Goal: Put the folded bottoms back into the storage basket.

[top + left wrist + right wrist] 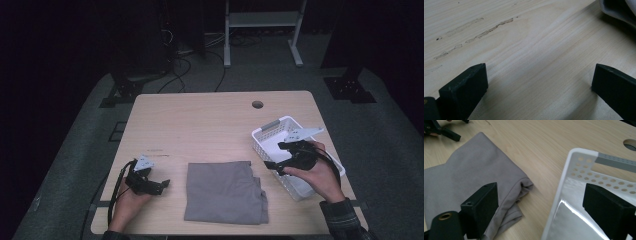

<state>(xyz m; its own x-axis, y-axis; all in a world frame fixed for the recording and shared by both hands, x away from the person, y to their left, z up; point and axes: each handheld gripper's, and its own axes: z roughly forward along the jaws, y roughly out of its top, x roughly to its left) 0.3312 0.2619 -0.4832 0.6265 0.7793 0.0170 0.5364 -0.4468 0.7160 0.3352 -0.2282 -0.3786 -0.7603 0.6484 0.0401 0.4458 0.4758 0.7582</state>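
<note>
A folded grey cloth [225, 191] lies on the wooden table near its front edge; it also shows in the right gripper view [469, 180], and a corner of it in the left gripper view [616, 11]. My left gripper [162, 184] rests low on the table just left of the cloth, open with bare wood between its jaws [539, 82]. My right gripper [272, 166] hovers over the left rim of a white perforated basket [265, 142], open and holding nothing [541, 202]. The basket [584, 185] looks empty inside.
A round cable hole [257, 104] sits in the table's far edge. The far half of the table [200, 125] is bare wood. Beyond the table are a white frame stand [262, 30] and cables on a grey floor.
</note>
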